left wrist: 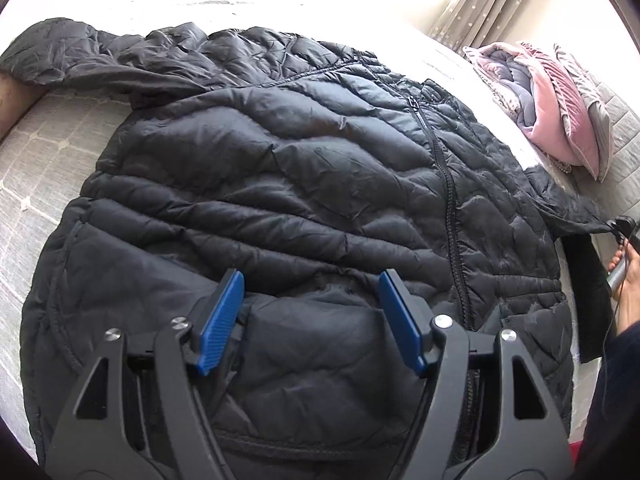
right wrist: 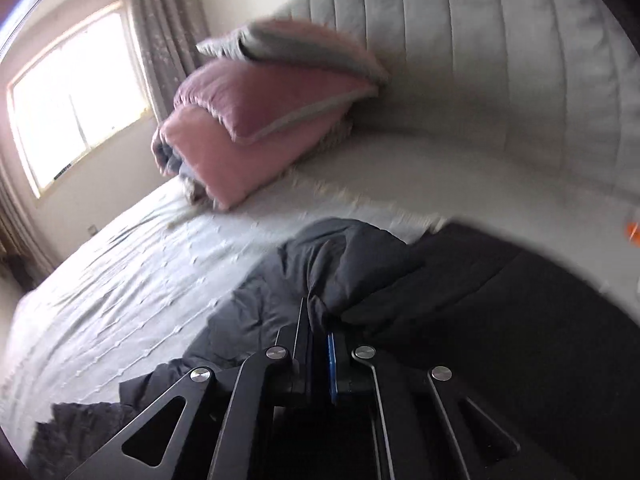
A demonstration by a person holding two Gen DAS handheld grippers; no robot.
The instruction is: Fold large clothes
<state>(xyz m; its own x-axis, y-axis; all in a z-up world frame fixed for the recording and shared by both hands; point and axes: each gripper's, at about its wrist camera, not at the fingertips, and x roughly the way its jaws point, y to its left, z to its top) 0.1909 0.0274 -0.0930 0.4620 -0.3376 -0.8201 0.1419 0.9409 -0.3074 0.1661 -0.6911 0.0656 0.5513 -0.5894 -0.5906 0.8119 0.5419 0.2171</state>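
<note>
While the black puffer jacket (left wrist: 304, 184) lies zipped and spread flat on the bed (left wrist: 60, 152), no fold shows; all folding remains. Left hand-held gripper (left wrist: 312, 320): jaws apart over the hem, empty. Right hand-held gripper (right wrist: 320, 360): clamped on the sleeve. Room: folded pink duvet (right wrist: 256, 128), padded headboard (right wrist: 480, 60), curtained window (right wrist: 76, 96).

A home bedroom — a made bed (right wrist: 120, 280) with padded headboard (right wrist: 480, 60), folded pink bedding (right wrist: 260, 128) stacked at its head, star-patterned curtains (right wrist: 160, 32) beside a bright window (right wrist: 72, 92).
</note>
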